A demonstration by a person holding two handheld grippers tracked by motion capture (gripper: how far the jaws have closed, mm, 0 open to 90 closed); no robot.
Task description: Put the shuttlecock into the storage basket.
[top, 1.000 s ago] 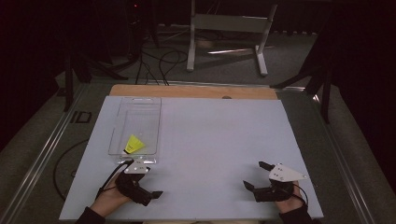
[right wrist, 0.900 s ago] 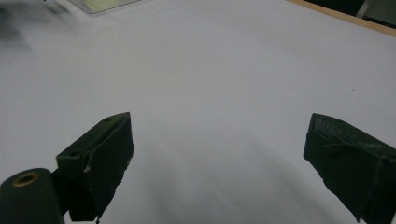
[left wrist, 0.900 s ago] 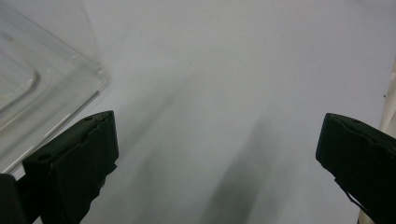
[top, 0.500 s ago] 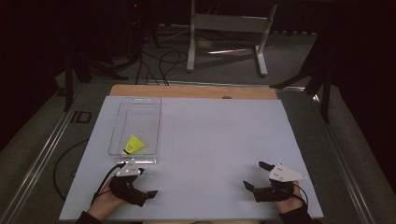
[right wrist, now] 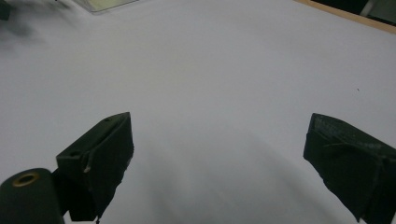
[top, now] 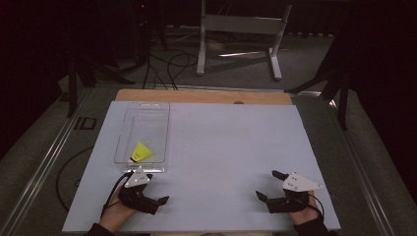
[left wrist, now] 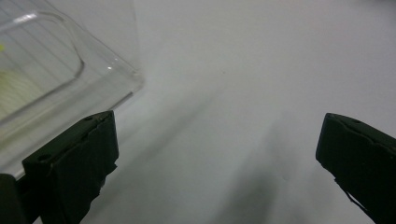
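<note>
A clear plastic tray (top: 147, 114) lies on the left part of the white table top, with a small yellow object (top: 141, 152) in its near end. My left gripper (top: 156, 188) rests just in front of the tray's near edge, open and empty. In the left gripper view the tray's rounded corner (left wrist: 70, 84) sits beyond the left jaw, and the gripper (left wrist: 219, 135) is spread wide over bare table. My right gripper (top: 267, 185) lies near the front right of the table, open with nothing in it. In the right gripper view (right wrist: 219, 135) its jaws frame white table.
The white sheet (top: 231, 147) covers a wooden table whose far edge (top: 206, 96) shows as a brown strip. A tray corner (right wrist: 105, 3) shows far off in the right gripper view. A metal stand (top: 236, 39) and cables lie on the dark floor beyond.
My left gripper has slid slightly back toward the table's near edge, away from the tray. The right gripper has stayed where it was.
</note>
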